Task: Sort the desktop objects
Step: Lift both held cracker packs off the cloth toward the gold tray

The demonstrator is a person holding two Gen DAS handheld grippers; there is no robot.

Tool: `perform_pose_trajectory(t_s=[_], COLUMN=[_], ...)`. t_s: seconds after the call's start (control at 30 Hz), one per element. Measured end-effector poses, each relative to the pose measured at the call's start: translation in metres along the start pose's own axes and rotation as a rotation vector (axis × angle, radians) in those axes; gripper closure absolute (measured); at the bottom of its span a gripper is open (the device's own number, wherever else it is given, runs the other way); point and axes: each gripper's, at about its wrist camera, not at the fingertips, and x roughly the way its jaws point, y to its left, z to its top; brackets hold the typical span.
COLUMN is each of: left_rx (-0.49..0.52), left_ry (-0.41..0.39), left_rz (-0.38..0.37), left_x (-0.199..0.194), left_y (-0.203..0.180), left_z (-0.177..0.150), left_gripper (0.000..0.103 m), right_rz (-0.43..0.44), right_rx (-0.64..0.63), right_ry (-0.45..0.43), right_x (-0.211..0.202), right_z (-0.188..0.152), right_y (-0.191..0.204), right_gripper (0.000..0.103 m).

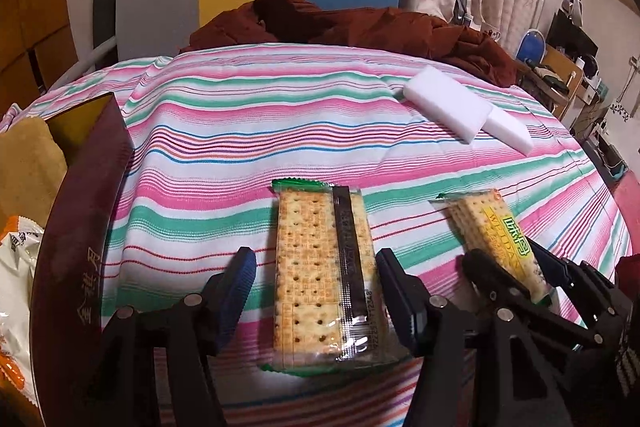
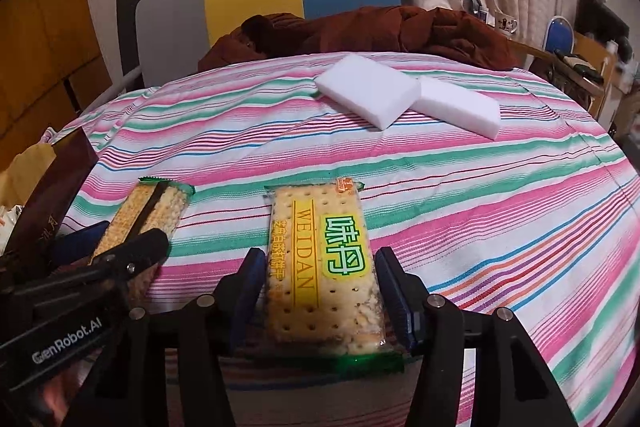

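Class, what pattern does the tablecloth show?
Pink, green and white stripes on the tablecloth, clearest in the right wrist view.

Both handheld grippers were the same build: the left gripper [image 1: 314, 259] and the right gripper [image 2: 322, 259] had matte black angular plastic linkages, round silver pivot screws, and ribbed dark blue finger pads [image 1: 240, 291]. One black arm carried white "GenRobot.AI" lettering [image 2: 67, 341].

Striped cloth [image 2: 500, 187]: 2 cracker pkts [image 2: 320, 259] [image 1: 320, 275], 2 white sponges [image 2: 368, 95] [image 2: 460, 111], brown box [image 1: 84, 227].

Dim warm light, fisheye-bent edges (dark corners)
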Motion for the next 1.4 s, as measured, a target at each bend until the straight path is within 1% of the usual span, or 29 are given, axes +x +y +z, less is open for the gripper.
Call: perform_pose_trajectory(t_s=[0.1, 0.2, 0.4, 0.5, 0.63, 0.7, 0.77, 0.8, 0.97, 1.17, 1.3, 1.4], left_rx=[0.006, 0.002, 0.034, 0.05, 0.05, 0.036, 0.023, 0.016, -0.029, -0.017, -0.012, 0.007], left_ry=[-0.016, -0.019, -0.01, -0.012, -0.025, -0.036, -0.046, -0.05, -0.069, -0.064, -0.083, -0.1], left_rz=[-0.001, -0.013, -0.015, -0.009, 0.001, 0.007, 0.014, 0.011, -0.053, -0.093, -0.101, -0.125], left_x=[-0.001, -0.001, 0.0, 0.0, 0.0, 0.0, -0.001, -0.001, -0.006, -0.021, -0.036, -0.051], left_y=[-0.001, 0.002, 0.0, -0.002, -0.004, -0.002, 0.0, 0.001, 0.011, 0.012, 0.018, 0.022], left_z=[-0.002, -0.002, -0.002, -0.003, -0.004, -0.004, -0.005, -0.005, -0.007, -0.018, -0.029, -0.036], left_gripper=[0.04, 0.04, 0.039, 0.039, 0.039, 0.044, 0.053, 0.054, 0.055, 0.055, 0.055, 0.055], right_rz=[0.005, 0.019, 0.024, 0.016, -0.001, 0.001, 0.009, 0.015, 0.051, 0.068, 0.095, 0.122], right_rx=[0.001, 0.004, 0.006, 0.006, 0.018, 0.031, 0.048, 0.058, 0.111, 0.151, 0.161, 0.173], right_ry=[-0.006, -0.012, -0.022, -0.034, -0.052, -0.059, -0.067, -0.071, -0.071, -0.063, -0.053, -0.042], right_x=[0.0, 0.0, 0.0, 0.0, -0.001, -0.002, -0.003, -0.003, -0.007, -0.019, -0.027, -0.032], right_z=[-0.001, -0.002, -0.003, -0.004, -0.005, -0.006, -0.006, -0.007, -0.006, -0.012, -0.019, -0.023], right_y=[0.0, -0.001, 0.0, 0.0, -0.001, -0.003, -0.006, -0.008, -0.014, -0.011, -0.002, 0.004], right_gripper=[0.044, 0.041, 0.04, 0.041, 0.047, 0.05, 0.052, 0.052, 0.053, 0.053, 0.053, 0.053])
